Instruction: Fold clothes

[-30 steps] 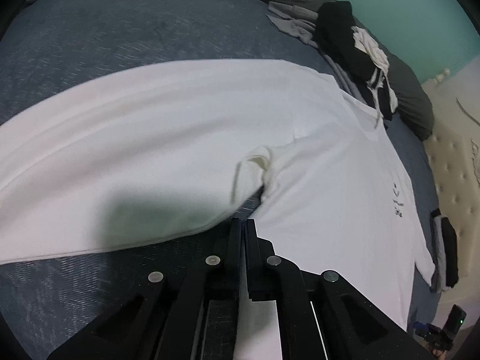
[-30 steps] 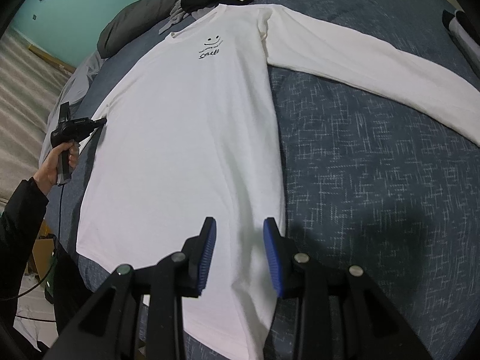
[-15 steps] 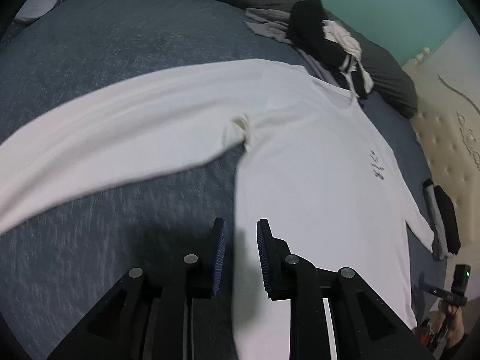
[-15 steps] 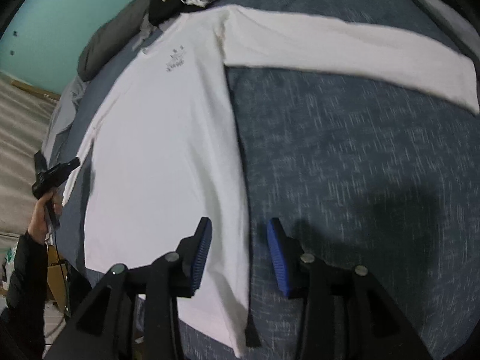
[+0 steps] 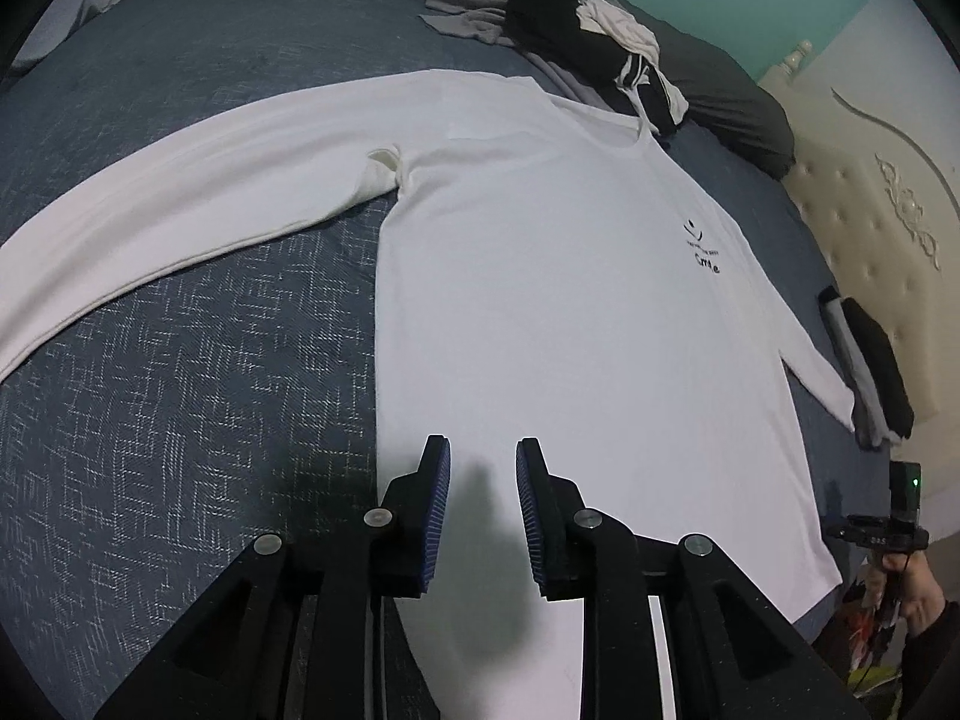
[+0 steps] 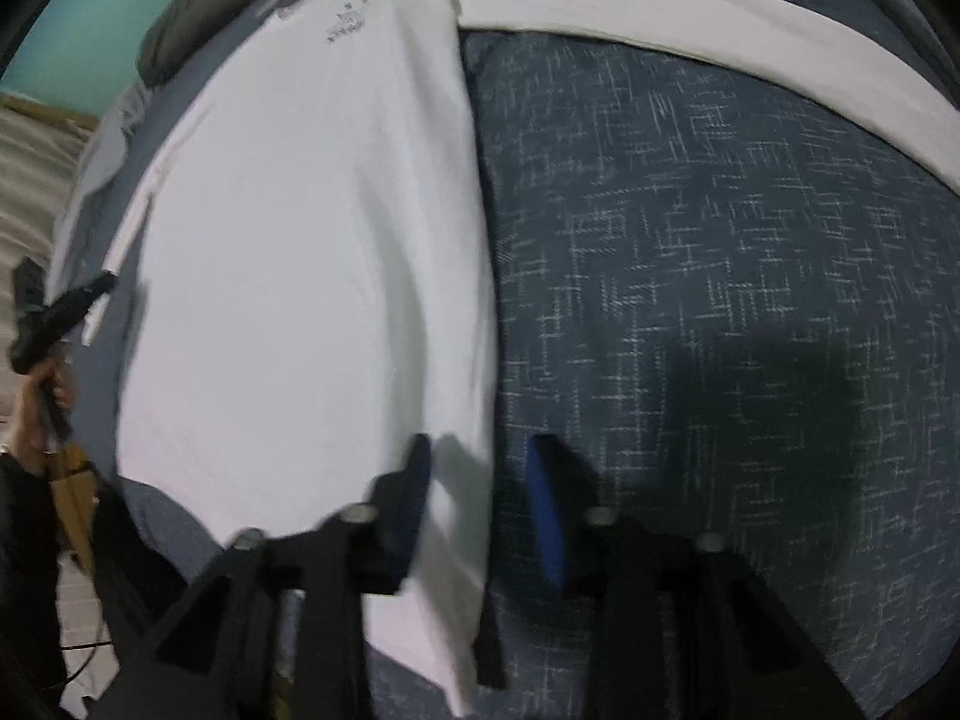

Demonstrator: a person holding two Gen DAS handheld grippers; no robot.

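- While both tools hang above the bed, the left gripper (image 5: 477,468) has its blue-padded fingers (image 5: 437,492) parted by a narrow gap with nothing between them, poised over the lower body of the white long-sleeved shirt (image 5: 540,300).
- Seen through a motion-blurred view, the right gripper (image 6: 480,468) has its fingers set moderately apart and empty, straddling the shirt's side edge near the hem; whether they touch the cloth cannot be told.
- Spread flat and face up on the dark blue patterned bedspread (image 5: 180,390), the shirt has one sleeve (image 5: 180,192) stretched out sideways, with a small bunch of fabric at the armpit.
- Farther up the chest sits a small black printed logo (image 5: 702,249).
- At the bed's right edge lies a folded dark and grey garment (image 5: 870,372).
- Beyond the collar rests a heap of black, white and grey clothes (image 5: 576,42) against a long dark pillow (image 5: 732,102).
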